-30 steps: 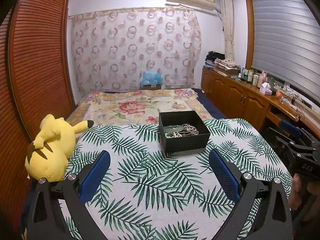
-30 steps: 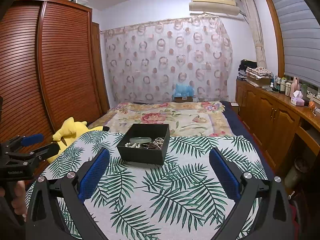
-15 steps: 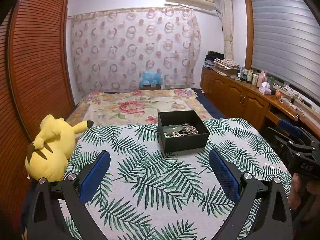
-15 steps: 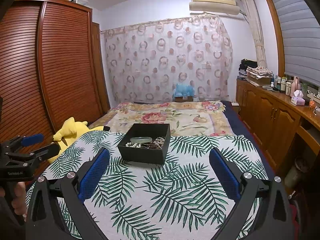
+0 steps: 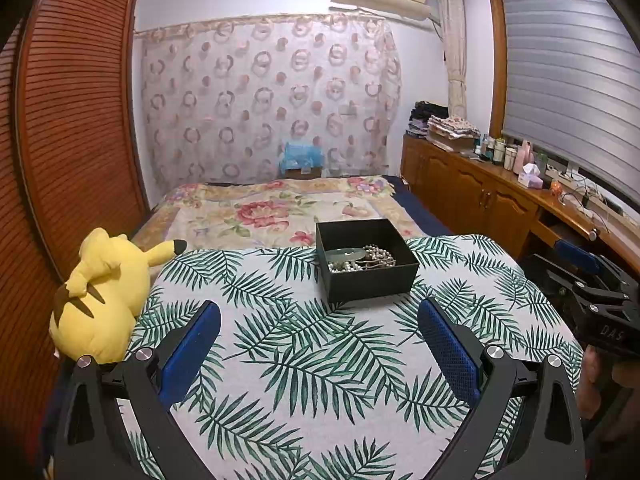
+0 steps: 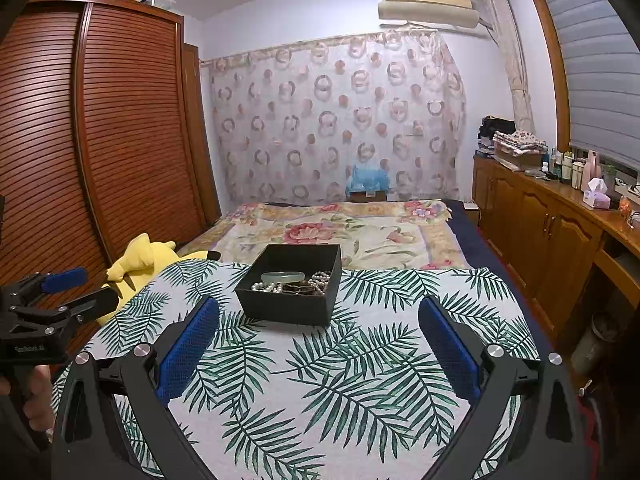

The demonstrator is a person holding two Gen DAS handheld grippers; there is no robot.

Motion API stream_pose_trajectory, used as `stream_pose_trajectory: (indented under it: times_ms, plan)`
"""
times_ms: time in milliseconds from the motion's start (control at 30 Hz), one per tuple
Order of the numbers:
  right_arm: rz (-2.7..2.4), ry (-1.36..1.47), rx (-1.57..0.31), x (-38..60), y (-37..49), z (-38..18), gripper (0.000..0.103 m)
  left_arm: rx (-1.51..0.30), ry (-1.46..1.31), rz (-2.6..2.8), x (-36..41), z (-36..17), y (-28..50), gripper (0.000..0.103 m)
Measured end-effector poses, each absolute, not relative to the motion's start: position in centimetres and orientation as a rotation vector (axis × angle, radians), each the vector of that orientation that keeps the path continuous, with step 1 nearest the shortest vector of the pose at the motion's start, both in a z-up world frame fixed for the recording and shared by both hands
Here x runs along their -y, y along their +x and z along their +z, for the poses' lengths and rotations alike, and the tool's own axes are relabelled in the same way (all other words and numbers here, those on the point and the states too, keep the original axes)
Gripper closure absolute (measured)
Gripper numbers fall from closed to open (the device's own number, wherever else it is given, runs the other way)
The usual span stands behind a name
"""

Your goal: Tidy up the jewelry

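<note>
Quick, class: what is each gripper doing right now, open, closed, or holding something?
Left gripper: jaws open, holding nothing.
Right gripper: jaws open, holding nothing.

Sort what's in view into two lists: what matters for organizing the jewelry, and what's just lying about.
For the job: black box, pearl strands, pale green bangle, both open grippers.

Lying about: yellow plush toy, tissue box, bottles, folded clothes.

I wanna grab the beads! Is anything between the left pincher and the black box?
Nothing: only bare leaf-print cloth between the open left gripper and the black box, seen in the left wrist view.
</note>
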State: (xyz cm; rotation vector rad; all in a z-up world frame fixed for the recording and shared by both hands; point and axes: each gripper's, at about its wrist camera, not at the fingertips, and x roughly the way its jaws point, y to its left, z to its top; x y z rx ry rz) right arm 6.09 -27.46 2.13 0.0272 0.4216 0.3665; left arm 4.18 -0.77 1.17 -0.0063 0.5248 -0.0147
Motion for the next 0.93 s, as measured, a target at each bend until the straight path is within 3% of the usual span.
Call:
stream_pose_trajectory:
  times_ms: [933]
  plan:
    - [0.366,0.028,-0.424,27.4,6.15,2.27,0.003,-0.523,-0.005,-0.013,1.17,1.2,3.93,0.008]
